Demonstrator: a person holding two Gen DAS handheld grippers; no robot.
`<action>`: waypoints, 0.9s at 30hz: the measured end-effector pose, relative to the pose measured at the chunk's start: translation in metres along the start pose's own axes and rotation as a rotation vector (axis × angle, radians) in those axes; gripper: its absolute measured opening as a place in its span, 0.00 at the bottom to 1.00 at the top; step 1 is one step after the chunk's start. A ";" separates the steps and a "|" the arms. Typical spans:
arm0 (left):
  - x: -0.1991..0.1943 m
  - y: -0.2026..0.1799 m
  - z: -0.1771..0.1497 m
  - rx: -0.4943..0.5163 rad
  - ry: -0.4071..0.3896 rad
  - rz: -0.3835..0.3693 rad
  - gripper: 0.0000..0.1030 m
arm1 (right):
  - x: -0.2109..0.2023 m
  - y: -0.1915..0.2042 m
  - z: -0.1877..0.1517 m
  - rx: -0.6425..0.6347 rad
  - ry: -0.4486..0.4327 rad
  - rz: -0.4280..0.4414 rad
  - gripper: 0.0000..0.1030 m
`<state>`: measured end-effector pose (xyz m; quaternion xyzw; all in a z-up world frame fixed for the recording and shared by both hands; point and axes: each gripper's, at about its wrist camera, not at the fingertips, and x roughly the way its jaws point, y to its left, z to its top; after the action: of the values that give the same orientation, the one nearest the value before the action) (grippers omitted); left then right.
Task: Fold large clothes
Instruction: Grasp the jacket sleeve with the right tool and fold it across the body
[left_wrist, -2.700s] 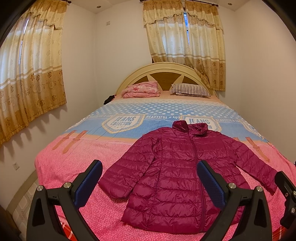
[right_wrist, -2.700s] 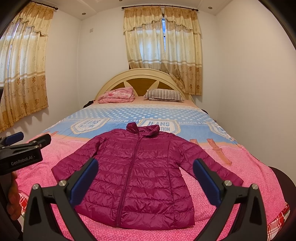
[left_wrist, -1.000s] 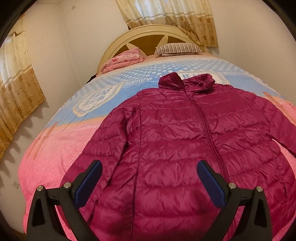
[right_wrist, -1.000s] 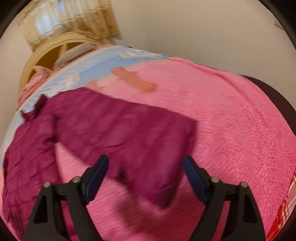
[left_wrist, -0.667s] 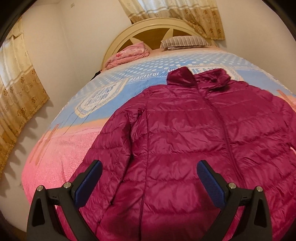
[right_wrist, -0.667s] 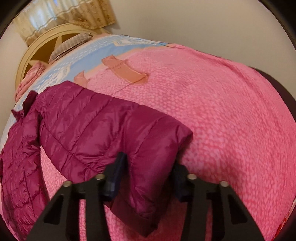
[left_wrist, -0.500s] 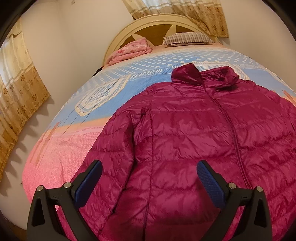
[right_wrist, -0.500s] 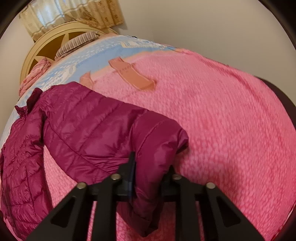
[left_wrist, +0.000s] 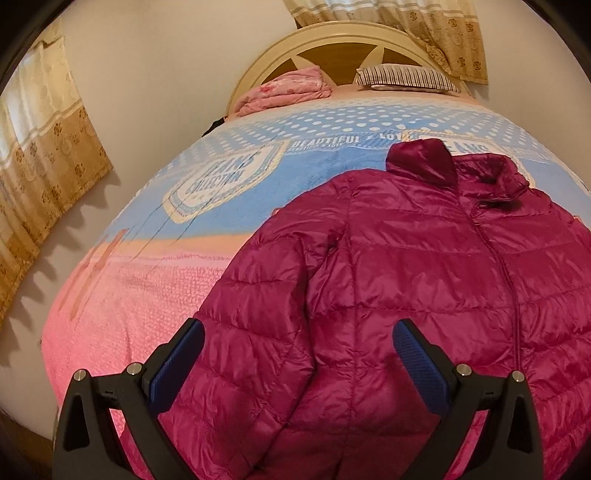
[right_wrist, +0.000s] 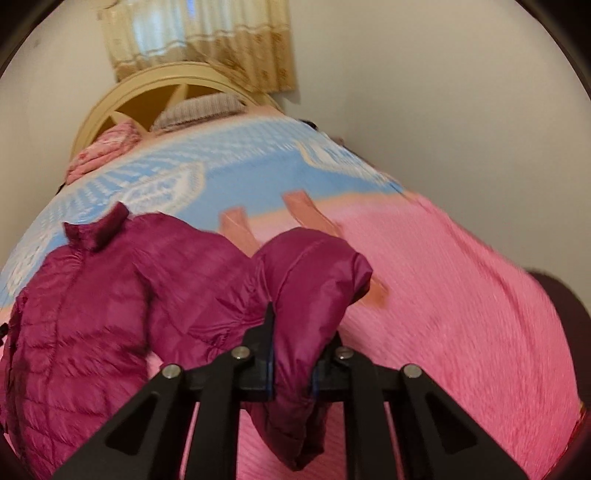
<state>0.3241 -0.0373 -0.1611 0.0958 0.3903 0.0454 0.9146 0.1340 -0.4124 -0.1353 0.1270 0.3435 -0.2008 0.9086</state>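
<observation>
A magenta quilted jacket (left_wrist: 406, 277) lies front up on the pink and blue bedspread (left_wrist: 140, 295), collar toward the headboard. My left gripper (left_wrist: 298, 332) hovers open over the jacket's lower left side, one blue pad above the left sleeve (left_wrist: 251, 314), nothing between the pads. In the right wrist view, my right gripper (right_wrist: 301, 332) has its jaws closing on the end of the jacket's right sleeve (right_wrist: 310, 266), which bulges up out of them, lifted off the bedspread (right_wrist: 461, 295). The jacket's body (right_wrist: 92, 314) stays flat to the left.
A folded pink blanket (left_wrist: 284, 88) and a striped pillow (left_wrist: 406, 77) lie by the cream headboard (left_wrist: 332, 40). Beige curtains (left_wrist: 40, 147) hang on the left wall and behind the bed. A white wall (right_wrist: 461, 110) runs close along the bed's right side.
My right gripper has shut on the end of the right sleeve and lifted it, swinging toward the jacket's body. My left gripper has slid leftward over the jacket, staying open.
</observation>
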 end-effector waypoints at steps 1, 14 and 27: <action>0.002 0.001 -0.001 -0.001 0.002 -0.003 0.99 | -0.001 0.010 0.004 -0.018 -0.009 0.007 0.15; 0.015 0.021 0.004 -0.015 -0.016 -0.006 0.99 | 0.014 0.162 0.030 -0.266 -0.069 0.131 0.15; 0.043 0.054 0.021 -0.090 -0.023 0.096 0.99 | 0.049 0.291 0.002 -0.485 -0.056 0.198 0.15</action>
<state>0.3685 0.0191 -0.1661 0.0736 0.3720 0.1059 0.9192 0.3007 -0.1690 -0.1398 -0.0671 0.3423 -0.0263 0.9368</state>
